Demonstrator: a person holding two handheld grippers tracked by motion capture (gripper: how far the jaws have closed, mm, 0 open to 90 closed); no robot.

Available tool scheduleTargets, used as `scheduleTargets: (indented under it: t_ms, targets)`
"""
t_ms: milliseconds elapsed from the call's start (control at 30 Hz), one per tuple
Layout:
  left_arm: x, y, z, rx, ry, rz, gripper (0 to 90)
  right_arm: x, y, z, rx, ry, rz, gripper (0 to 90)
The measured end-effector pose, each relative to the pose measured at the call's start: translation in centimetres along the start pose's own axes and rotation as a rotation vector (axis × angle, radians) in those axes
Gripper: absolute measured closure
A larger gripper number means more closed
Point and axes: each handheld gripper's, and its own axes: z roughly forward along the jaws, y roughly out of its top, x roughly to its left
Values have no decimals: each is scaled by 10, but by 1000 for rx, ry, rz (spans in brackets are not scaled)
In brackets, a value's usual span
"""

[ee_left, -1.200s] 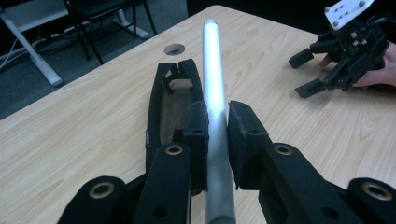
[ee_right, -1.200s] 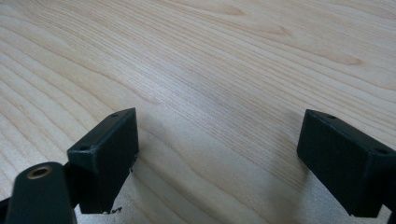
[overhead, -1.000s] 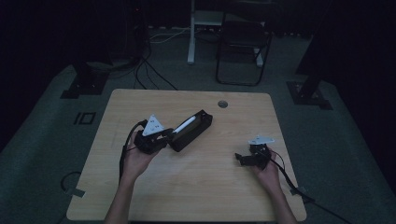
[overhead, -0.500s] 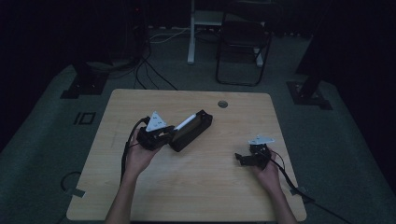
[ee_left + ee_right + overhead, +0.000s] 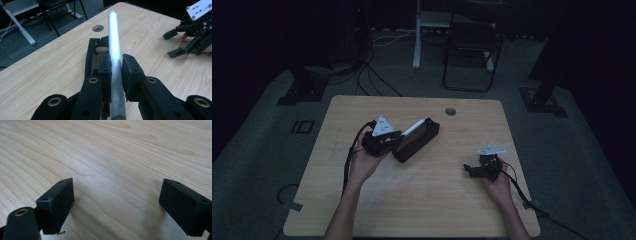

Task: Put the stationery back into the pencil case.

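Your left gripper point(image 5: 116, 72) angles up and away from you over the table's point(image 5: 422, 200) middle, pads clamped on the silver edge of a lid point(image 5: 113, 40) — it belongs to a black case point(image 5: 414, 140) lying just beyond your left hand point(image 5: 364, 165). Your right gripper point(image 5: 117, 202) sits low near the right edge, jaws spread wide with nothing between them. The lid is tilted open. Pale wood tabletop — dark room, chair point(image 5: 472, 45) beyond.
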Motion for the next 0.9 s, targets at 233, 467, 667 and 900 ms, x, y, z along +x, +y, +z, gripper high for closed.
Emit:
scheduleTargets:
  t_ms: [233, 467, 667, 900]
  targets:
    - [2, 4, 3, -6, 1, 4, 787, 0, 0, 0, 0, 0, 1, 128]
    - [5, 5, 7, -13, -4, -4, 788, 0, 0, 0, 0, 0, 1, 128]
    - [7, 7, 12, -11, -4, -6, 788, 0, 0, 0, -1, 0, 1, 128]
    - [8, 8, 20, -5, 9, -5, 788, 0, 0, 0, 0, 0, 1, 128]
